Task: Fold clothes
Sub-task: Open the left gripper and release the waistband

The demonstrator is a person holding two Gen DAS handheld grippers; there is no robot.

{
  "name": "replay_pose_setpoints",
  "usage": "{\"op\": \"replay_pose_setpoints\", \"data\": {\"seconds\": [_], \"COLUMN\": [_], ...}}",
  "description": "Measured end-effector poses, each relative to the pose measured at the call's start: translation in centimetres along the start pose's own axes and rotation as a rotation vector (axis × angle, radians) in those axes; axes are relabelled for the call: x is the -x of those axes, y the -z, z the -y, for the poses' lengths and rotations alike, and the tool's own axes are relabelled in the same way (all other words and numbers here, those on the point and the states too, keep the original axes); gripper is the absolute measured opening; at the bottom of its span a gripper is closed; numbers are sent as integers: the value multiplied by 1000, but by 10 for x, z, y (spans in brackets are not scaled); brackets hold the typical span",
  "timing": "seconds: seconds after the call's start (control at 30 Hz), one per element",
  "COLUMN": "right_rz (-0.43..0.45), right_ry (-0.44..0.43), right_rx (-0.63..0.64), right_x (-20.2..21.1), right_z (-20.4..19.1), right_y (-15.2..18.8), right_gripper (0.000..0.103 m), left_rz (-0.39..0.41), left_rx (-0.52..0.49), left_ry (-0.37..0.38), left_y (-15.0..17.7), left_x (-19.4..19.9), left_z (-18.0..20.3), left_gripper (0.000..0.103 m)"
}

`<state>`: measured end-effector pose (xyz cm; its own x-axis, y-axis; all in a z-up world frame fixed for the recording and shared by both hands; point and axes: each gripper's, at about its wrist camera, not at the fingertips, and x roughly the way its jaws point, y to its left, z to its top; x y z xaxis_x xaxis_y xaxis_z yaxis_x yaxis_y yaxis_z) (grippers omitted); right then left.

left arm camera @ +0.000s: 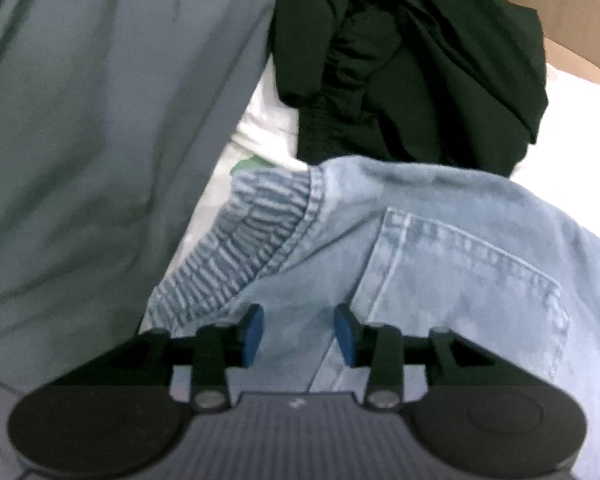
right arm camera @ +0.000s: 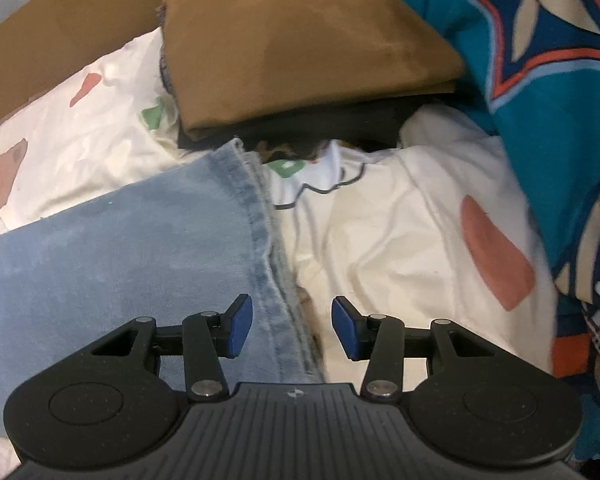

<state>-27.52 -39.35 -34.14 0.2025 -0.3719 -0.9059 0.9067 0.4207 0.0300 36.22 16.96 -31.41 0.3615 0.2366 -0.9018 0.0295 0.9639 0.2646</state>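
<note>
Both grippers (left arm camera: 299, 334) (right arm camera: 292, 326) hover open-jawed over light-blue jeans (left arm camera: 440, 248).

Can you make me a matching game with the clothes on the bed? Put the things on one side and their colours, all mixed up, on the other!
Things:
1. jeans
2. folded garment on top of the pile
3. crumpled garment beyond the jeans' waistband
4. blanket with the star pattern

Colours:
A. black
B. teal
C. light blue
D. brown

Right pairs: 1-C, 2-D, 3-A, 4-B
</note>
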Motion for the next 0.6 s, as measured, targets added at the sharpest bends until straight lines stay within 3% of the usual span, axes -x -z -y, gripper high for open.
{"op": "replay_pose_setpoints", "data": {"seconds": [0.3, 0.6], "right_rz": [-29, -51], "right_ry": [17, 35], "right_rx": [9, 25], "right_x": [10, 17], "right_z": [11, 15], "right_y": [6, 10], "right_gripper": [52, 52], "left_rz": [23, 3], "left_rx": [12, 37], "left_ry": [27, 7], "left_y": [33, 25], "left_x": [7, -14], "left_z": [-7, 0], "left_gripper": [46, 50]}}
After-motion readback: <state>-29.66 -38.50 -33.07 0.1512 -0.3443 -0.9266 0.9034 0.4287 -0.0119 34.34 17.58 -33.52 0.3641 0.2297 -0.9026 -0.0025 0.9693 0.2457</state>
